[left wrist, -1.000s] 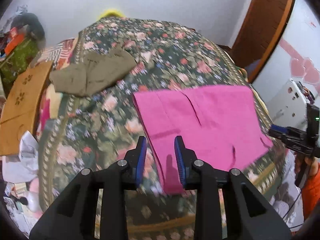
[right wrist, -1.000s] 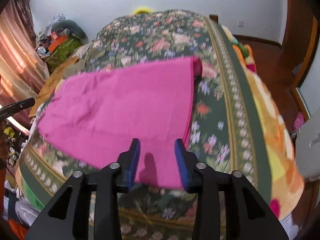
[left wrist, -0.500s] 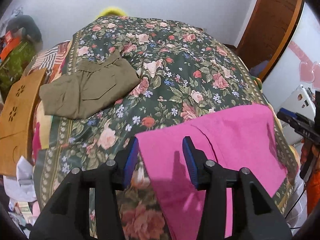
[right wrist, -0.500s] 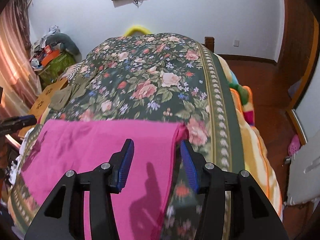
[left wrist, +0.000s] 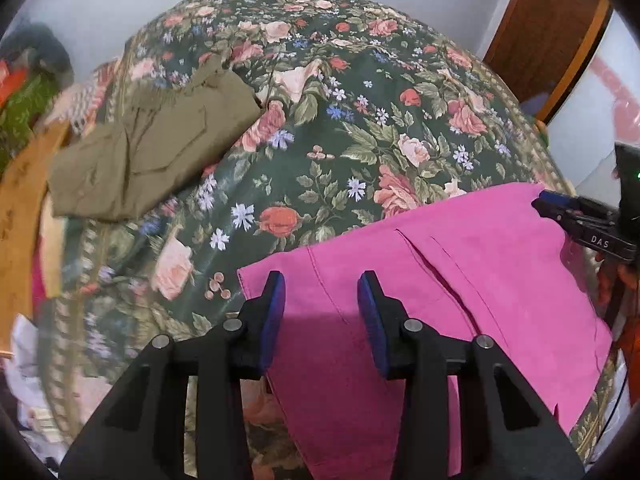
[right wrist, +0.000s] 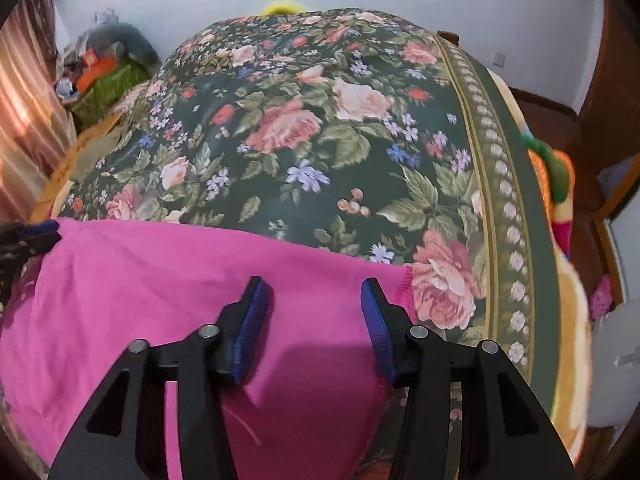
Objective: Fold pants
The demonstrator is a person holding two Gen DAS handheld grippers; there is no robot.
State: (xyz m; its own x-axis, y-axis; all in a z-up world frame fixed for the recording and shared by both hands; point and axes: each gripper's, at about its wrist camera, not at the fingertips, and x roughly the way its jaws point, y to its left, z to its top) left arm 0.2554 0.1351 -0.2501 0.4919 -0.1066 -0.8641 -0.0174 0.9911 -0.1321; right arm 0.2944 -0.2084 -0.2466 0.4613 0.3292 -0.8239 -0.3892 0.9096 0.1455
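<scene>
The pink pants [left wrist: 460,280] lie flat across the near end of the floral bed, also in the right wrist view [right wrist: 160,292]. My left gripper [left wrist: 321,308] is open and empty, just above the pants' left part near their far left corner. My right gripper [right wrist: 313,312] is open and empty, above the pants' right part near their far right corner [right wrist: 404,280]. The right gripper's tip [left wrist: 560,208] shows at the right in the left wrist view. The left gripper's tip [right wrist: 36,236] shows at the left in the right wrist view.
Folded olive-green pants [left wrist: 152,148] lie on the bed's far left. The floral bedspread [left wrist: 360,120] stretches ahead. A wooden board [left wrist: 20,208] and clutter lie left of the bed. A wooden door [left wrist: 548,28] stands at the right. The bed's right edge [right wrist: 520,216] drops to the floor.
Both grippers have moved forward and lower over the pants, and their jaws have opened wider. The pants have stayed flat on the bed.
</scene>
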